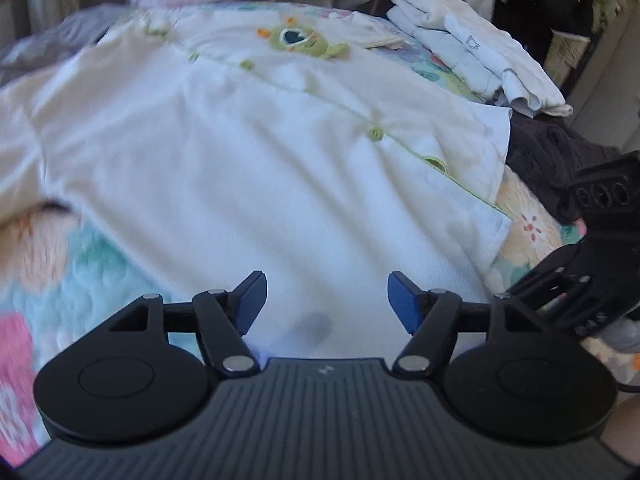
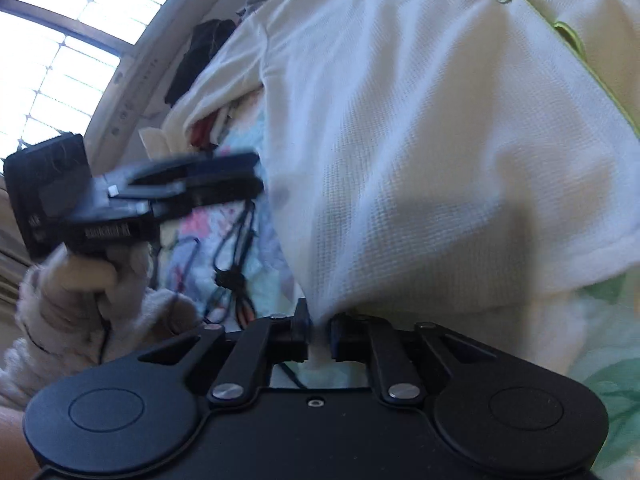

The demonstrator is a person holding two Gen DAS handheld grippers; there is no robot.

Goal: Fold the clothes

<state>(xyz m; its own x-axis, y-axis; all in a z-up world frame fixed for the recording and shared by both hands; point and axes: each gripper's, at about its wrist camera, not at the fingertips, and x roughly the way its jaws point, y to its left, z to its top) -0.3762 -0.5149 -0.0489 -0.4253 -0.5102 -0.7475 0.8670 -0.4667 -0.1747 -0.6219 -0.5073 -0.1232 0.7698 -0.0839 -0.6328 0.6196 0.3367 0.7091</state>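
Item: white waffle-knit garment (image 1: pixel 248 168) with green buttons, spread on a floral bedspread (image 1: pixel 528 236).

Light, soft, limp; best taken at hem corners. Right gripper (image 2: pixel 320 334), narrow, pinches its hem at 6 o'clock. Left gripper (image 1: pixel 326 300) stands wide, empty over the cloth. Folded stack (image 1: pixel 472 56) at 1 o'clock.

Bed, floral quilt (image 1: pixel 100 264): white buttoned garment (image 1: pixel 248 160) spread flat; folded white clothes stack (image 1: pixel 472 52) at far corner; dark clothing (image 1: pixel 548 148) beside it; black cords (image 2: pixel 236 256).
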